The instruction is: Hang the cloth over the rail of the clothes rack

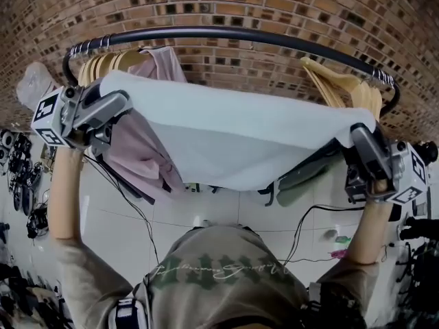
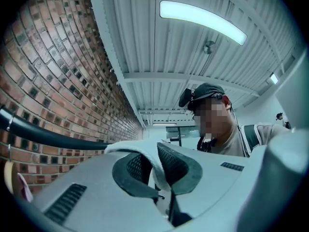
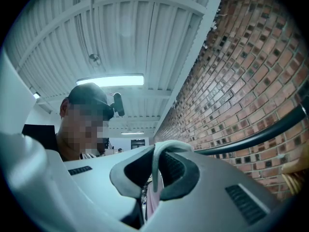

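Observation:
A white cloth is stretched wide between my two grippers, just below and in front of the black rail of the clothes rack. My left gripper is shut on the cloth's left corner, and my right gripper is shut on its right corner. In the left gripper view a fold of the cloth is pinched between the dark pads, with the rail off to the left. The right gripper view shows the cloth edge pinched the same way, the rail at the right.
Wooden hangers and a pink garment hang at the rail's left end, more wooden hangers at its right end. A brick wall stands behind the rack. Cables trail over the white tiled floor.

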Demonstrator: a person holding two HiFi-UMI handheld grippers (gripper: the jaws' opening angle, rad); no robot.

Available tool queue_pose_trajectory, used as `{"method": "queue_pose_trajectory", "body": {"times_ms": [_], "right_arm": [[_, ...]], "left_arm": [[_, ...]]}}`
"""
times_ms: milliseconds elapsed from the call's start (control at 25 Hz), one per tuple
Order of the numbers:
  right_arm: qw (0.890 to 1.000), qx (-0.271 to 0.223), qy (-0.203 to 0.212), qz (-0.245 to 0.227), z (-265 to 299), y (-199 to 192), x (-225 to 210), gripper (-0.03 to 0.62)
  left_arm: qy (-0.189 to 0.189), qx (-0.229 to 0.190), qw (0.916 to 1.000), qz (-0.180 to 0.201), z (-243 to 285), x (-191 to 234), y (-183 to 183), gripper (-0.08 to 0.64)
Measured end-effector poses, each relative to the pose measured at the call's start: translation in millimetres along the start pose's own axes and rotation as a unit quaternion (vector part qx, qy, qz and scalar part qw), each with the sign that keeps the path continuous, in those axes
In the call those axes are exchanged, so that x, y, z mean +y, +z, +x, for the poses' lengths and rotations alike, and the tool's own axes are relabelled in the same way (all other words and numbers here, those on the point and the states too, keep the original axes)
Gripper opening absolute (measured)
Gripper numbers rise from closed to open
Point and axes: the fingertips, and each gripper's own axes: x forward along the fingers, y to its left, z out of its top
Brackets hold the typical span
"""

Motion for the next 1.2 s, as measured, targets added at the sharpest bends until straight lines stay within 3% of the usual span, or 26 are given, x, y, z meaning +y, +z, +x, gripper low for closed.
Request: {"method": "queue_pose_trajectory", "body": {"times_ms": [520,1200], "right_arm": [[1.0,0.014,0.013,0.005,5,16,-39,0.018],[0.999,0.023,0.013,-0.037,11,49,-68,0.018]], "left_arm": [[0.018,0.034,0.9992,-0.001,9,25,16,0.018],[0.038,0.063,0.9973,0.005,27,54,38,0.018]]}}
